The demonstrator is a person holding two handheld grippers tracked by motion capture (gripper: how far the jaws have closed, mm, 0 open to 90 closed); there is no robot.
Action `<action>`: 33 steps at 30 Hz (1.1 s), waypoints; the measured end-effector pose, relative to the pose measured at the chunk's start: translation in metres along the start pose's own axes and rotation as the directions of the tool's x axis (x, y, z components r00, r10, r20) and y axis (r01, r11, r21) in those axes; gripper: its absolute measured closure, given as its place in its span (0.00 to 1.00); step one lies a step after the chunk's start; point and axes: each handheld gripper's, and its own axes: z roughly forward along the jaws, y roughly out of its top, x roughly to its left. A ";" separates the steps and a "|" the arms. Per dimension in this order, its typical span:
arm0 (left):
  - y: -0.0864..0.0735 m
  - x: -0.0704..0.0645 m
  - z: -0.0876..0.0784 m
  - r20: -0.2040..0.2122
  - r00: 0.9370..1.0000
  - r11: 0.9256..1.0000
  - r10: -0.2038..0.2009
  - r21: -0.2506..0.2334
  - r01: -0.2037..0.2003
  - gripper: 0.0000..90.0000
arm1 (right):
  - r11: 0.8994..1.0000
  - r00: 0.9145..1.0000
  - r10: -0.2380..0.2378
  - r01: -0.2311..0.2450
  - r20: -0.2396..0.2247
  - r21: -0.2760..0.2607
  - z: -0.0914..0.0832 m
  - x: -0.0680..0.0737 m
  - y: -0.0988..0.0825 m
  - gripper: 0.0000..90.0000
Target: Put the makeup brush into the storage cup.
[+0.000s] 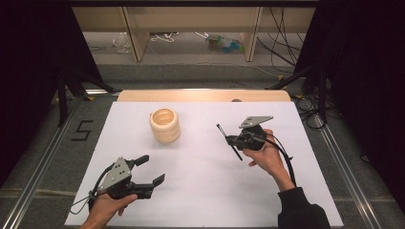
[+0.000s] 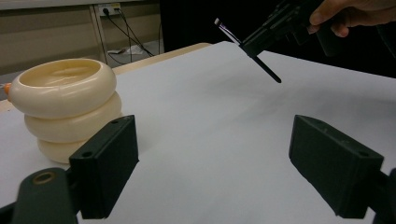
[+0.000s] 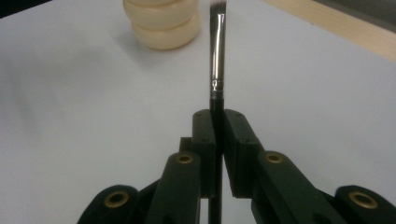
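A cream holder [image 1: 165,125], shaped like three stacked rings, stands upright at the back left of the white board [image 1: 200,191]. My right gripper [image 1: 230,140] is raised over the board's right half. It is shut on a thin black paintbrush [image 1: 237,153] whose bristle end points toward the holder. In the right gripper view the jaws pinch the brush [image 3: 216,51] at the handle, with the holder [image 3: 161,21] ahead. My left gripper [image 1: 152,169] rests at the front left, open and with nothing in it. In its own view its jaws [image 2: 217,163] stand wide, the holder [image 2: 63,100] is to the left, and the brush [image 2: 264,67] hangs far off.
A wooden table edge [image 1: 203,95] runs behind the board. Metal rails [image 1: 43,157] flank the table, and a "5" mark [image 1: 82,130] lies at the left. Cables and shelf legs are on the floor beyond. A wide stretch of bare board separates the two grippers.
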 end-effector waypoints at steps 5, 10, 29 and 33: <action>0.000 -0.001 0.000 -0.001 1.000 1.000 -0.020 -0.006 0.020 0.18 | 0.999 1.000 -0.021 0.022 0.007 -0.026 0.001 0.007 0.002 0.93; 0.000 -0.001 0.000 0.015 1.000 1.000 -0.024 -0.014 0.024 0.18 | 0.998 0.999 -0.034 0.034 -0.001 -0.059 -0.002 0.014 0.004 0.93; 0.007 -0.012 0.016 0.043 0.999 0.998 -0.023 -0.060 0.026 0.17 | 0.985 0.996 -0.061 0.050 -0.063 -0.164 -0.001 0.034 0.009 0.93; 0.010 -0.016 0.025 0.065 0.997 0.997 -0.043 -0.066 0.047 0.17 | 0.982 0.994 -0.077 0.062 -0.076 -0.179 0.003 0.041 0.011 0.93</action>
